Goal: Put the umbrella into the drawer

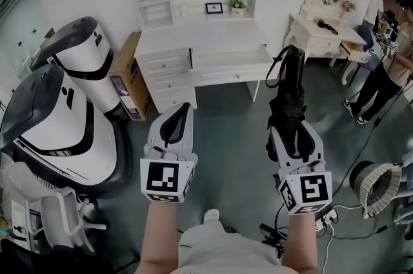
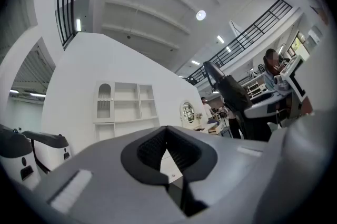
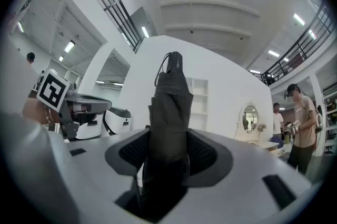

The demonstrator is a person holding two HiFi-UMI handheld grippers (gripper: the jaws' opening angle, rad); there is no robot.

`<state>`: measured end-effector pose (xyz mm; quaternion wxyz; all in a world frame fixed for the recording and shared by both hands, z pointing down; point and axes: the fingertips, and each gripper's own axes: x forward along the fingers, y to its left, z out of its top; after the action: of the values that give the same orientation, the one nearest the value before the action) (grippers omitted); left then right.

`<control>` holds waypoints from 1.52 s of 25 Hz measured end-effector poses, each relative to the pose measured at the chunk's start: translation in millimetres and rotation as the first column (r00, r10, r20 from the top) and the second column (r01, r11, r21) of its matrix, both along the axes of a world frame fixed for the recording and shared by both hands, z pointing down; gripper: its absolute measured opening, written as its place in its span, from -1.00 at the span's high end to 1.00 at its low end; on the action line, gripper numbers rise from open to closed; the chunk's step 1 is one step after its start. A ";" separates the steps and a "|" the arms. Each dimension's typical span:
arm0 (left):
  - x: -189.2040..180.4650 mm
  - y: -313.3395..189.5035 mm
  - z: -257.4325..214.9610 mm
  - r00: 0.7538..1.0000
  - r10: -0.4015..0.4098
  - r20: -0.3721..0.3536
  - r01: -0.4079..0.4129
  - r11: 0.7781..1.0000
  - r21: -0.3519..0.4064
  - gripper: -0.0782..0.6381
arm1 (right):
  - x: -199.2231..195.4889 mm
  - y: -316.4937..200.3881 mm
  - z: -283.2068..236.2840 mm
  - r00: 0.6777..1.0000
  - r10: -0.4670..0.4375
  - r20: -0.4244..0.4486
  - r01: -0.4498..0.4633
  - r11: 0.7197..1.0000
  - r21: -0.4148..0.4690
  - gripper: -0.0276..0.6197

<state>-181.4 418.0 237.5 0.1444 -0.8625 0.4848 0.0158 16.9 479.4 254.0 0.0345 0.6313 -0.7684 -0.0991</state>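
Note:
A folded black umbrella stands upright in my right gripper, whose jaws are shut on its lower part; its strap end points away from me. In the right gripper view the umbrella fills the gap between the pads of the right gripper. My left gripper is held level beside it, shut with nothing in it. The umbrella also shows at the right of the left gripper view. Ahead, the white desk has its wide drawer pulled open.
Two large white-and-black machines stand at the left, with a cardboard box against the desk. A white dressing table with a mirror and people are at the right. A white chair and floor cables lie near my feet.

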 end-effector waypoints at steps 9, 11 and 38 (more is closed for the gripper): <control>-25.5 -33.1 4.9 1.000 0.012 -0.027 -0.012 1.000 -0.004 0.76 | -20.7 -27.1 3.5 1.000 0.014 -0.007 -0.014 1.000 -0.008 0.23; -29.4 -41.9 6.1 0.999 0.022 -0.031 -0.023 1.000 -0.003 0.76 | -24.6 -34.2 2.5 1.000 0.022 0.004 -0.022 1.000 -0.004 0.23; -33.6 -160.6 19.1 0.997 0.039 -0.061 -0.039 0.999 -0.007 0.76 | -24.7 -151.9 16.0 0.999 0.032 -0.016 -0.032 0.999 -0.016 0.23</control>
<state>-215.1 257.3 256.5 0.1256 -0.8715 0.4722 0.0429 -7.8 327.6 270.1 0.0474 0.6425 -0.7586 -0.0970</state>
